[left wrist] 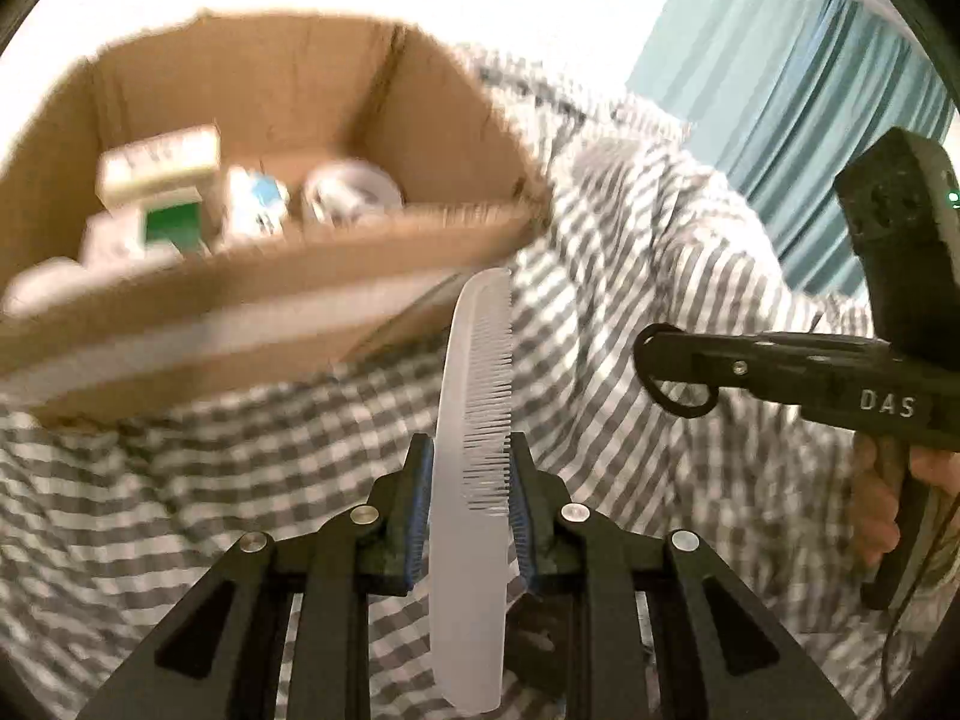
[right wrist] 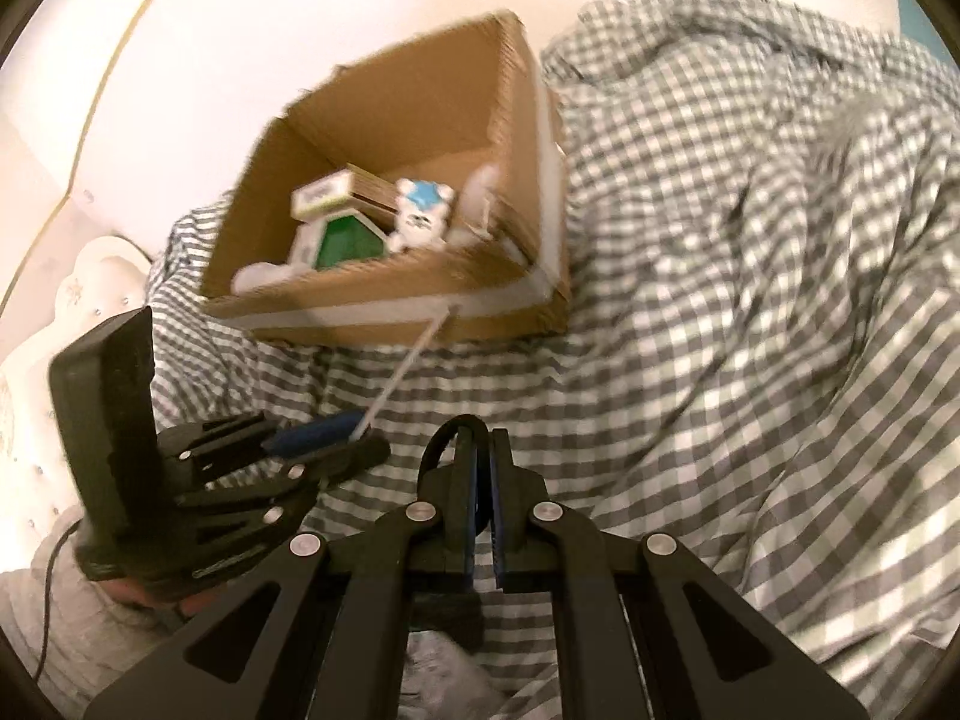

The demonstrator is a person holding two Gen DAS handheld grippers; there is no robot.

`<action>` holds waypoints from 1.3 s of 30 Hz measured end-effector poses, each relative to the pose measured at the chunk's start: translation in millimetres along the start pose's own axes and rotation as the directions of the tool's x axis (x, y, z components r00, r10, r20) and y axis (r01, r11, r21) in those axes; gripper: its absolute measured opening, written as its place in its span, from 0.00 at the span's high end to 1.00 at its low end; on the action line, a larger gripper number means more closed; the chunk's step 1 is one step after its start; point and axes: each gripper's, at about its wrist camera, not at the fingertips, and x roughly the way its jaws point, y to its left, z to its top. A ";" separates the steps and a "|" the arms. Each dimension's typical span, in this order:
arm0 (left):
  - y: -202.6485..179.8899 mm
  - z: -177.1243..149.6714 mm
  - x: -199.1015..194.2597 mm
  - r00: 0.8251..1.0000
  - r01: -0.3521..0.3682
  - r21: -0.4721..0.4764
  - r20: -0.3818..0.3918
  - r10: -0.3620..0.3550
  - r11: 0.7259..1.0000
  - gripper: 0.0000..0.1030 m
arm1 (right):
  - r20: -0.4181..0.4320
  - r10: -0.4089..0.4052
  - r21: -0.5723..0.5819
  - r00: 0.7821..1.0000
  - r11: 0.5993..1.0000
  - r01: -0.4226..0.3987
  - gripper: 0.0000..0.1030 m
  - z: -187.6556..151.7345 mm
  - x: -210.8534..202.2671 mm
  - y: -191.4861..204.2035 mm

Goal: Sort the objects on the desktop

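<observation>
Left gripper [left wrist: 471,504] clamped on comb [left wrist: 471,420], held in air short of the box [left wrist: 372,276], tip near its front wall. Right gripper [right wrist: 483,480] jaws together, empty, over the checked cloth [right wrist: 750,300]. Risk: the long comb could snag the box rim, pivot in the pads and drop outside.

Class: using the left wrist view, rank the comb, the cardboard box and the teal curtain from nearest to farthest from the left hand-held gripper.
1. Comb: clamped in the left hand-held gripper.
2. Cardboard box: ahead, to the left, on the checked cloth.
3. Teal curtain: background, upper right.
</observation>
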 end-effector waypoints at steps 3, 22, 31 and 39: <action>-12.9 20.7 -21.2 0.998 -0.006 0.007 0.059 0.005 1.000 0.77 | 0.046 0.025 -0.032 0.999 0.999 -0.024 0.96 10.9 -16.8 17.5; 82.3 146.4 -54.5 0.898 -0.400 -0.103 0.157 0.412 0.911 0.09 | 0.190 -0.061 -0.113 0.980 0.990 0.084 0.25 156.2 16.6 50.9; 44.8 46.8 -82.0 0.932 -0.355 -0.055 0.064 0.358 0.933 0.09 | 0.048 -0.037 -0.209 0.998 0.977 0.046 0.25 53.9 -3.4 31.0; 24.3 -74.6 -65.8 0.946 -0.284 -0.131 -0.200 0.255 0.950 0.09 | -0.167 -0.052 -0.104 0.985 0.994 0.034 0.27 -50.6 18.2 15.5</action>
